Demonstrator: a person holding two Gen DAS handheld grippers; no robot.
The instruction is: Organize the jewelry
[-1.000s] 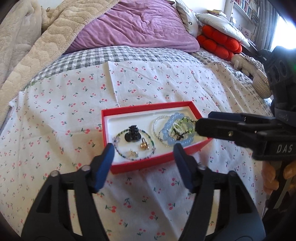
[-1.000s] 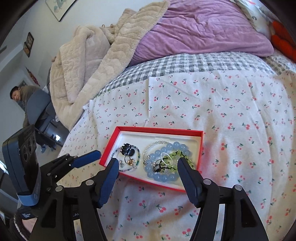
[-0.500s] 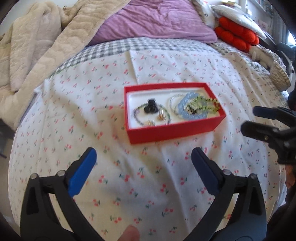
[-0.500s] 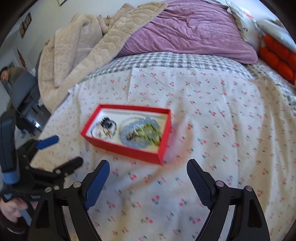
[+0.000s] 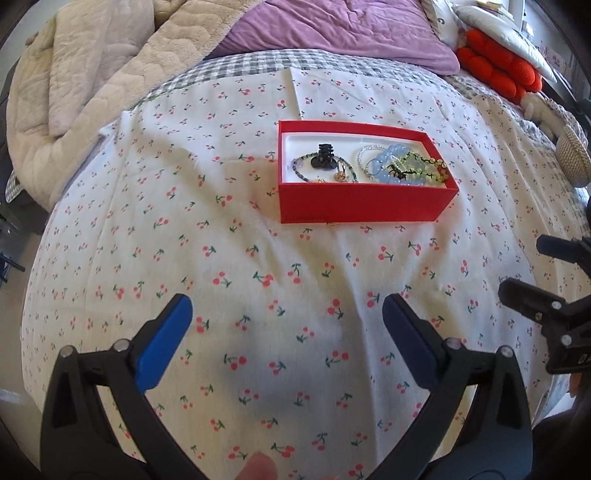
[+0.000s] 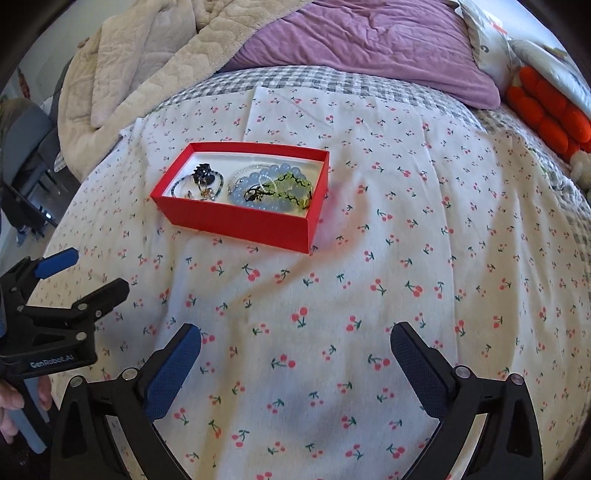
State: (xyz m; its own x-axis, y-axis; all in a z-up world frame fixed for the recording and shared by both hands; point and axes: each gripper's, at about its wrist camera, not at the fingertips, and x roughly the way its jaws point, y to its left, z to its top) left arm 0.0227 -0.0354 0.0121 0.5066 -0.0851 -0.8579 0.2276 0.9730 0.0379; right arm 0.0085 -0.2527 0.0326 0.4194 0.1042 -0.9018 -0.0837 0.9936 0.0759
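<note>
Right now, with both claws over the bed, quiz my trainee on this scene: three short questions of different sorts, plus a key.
1. True or false: the red box lies on the purple pillow.
2. Multiple choice: which sits in the same end of the box as the black hair clip? A) the blue bead bracelet B) the thin dark beaded bracelet C) the green bead bracelet
3. Fill in: the left claw holds ____.

Key
1. False; it lies on the cherry-print sheet.
2. B
3. Nothing; it is wide open over the sheet.
</note>
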